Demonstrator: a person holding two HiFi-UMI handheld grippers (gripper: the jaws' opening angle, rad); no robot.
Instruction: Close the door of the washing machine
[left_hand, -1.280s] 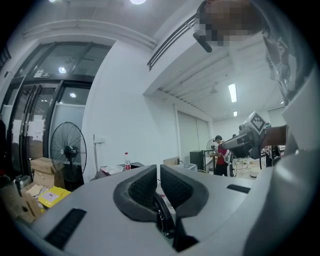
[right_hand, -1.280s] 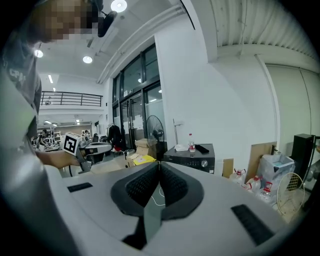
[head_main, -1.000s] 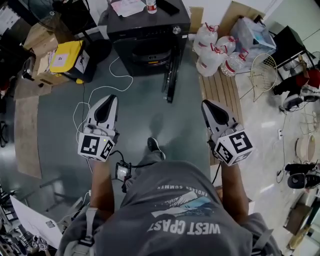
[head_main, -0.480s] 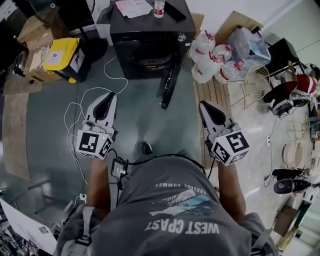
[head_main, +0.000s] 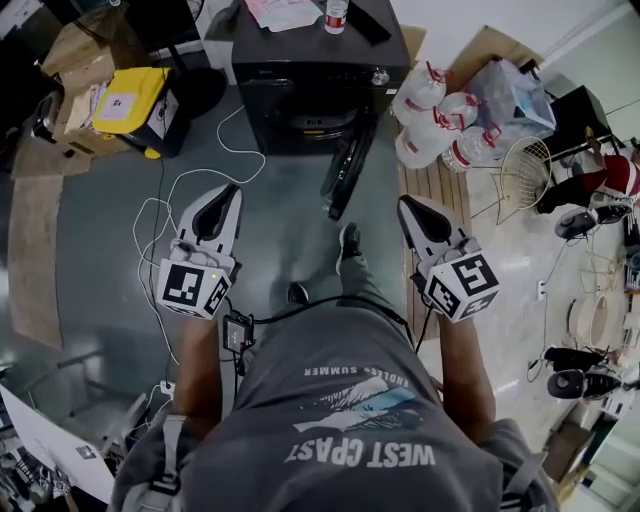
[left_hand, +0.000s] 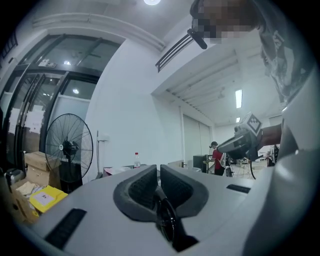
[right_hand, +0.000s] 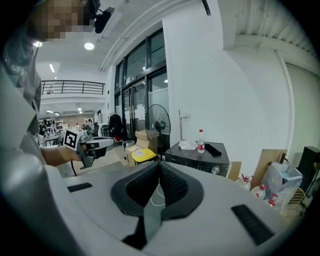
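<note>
**Washing machine door (head_main: 345, 172) stands open, out of reach**

Nearest, the left gripper (head_main: 226, 192) and right gripper (head_main: 409, 204) are held out ahead of the person, each with jaws pressed together on nothing, likely because a push needs no grip. Past them a shoe (head_main: 348, 240) is planted on the grey floor (head_main: 285, 235). Farther on, the door juts out from the right of the dark washing machine (head_main: 315, 75), well apart from both grippers, a bottle (head_main: 336, 15) on top
</note>
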